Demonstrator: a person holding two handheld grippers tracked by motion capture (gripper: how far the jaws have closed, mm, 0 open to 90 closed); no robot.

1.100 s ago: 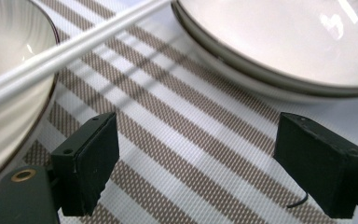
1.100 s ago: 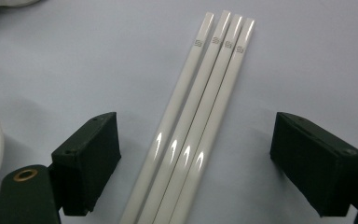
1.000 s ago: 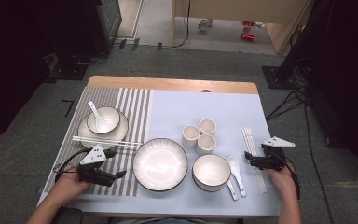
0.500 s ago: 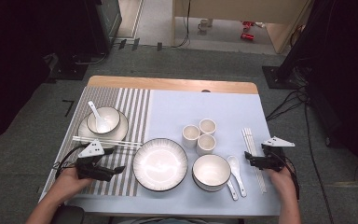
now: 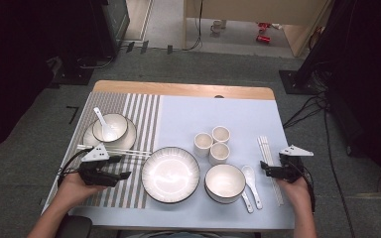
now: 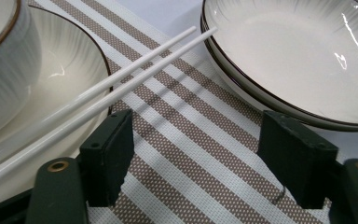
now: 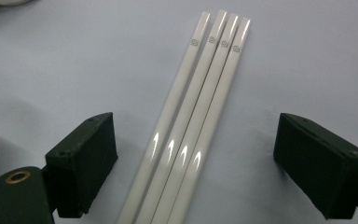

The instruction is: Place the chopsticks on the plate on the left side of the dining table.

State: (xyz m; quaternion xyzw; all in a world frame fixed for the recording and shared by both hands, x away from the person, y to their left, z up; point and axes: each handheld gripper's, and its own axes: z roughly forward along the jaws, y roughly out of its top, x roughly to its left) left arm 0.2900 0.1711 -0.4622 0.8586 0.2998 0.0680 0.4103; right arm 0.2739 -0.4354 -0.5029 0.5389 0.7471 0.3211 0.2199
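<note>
My left gripper [image 5: 124, 175] sits at the lower left of the high view, on the striped mat [image 6: 200, 140]. Its jaws are apart and have just been closing a bit, with nothing between them. Two white chopsticks [image 6: 98, 95] lie just past its left jaw, leaning on a plate [image 6: 74, 70]. My right gripper [image 7: 193, 163] is at the lower right, jaws wide apart. Four white sticks [image 7: 200, 93] lie side by side between them, not pinched.
</note>
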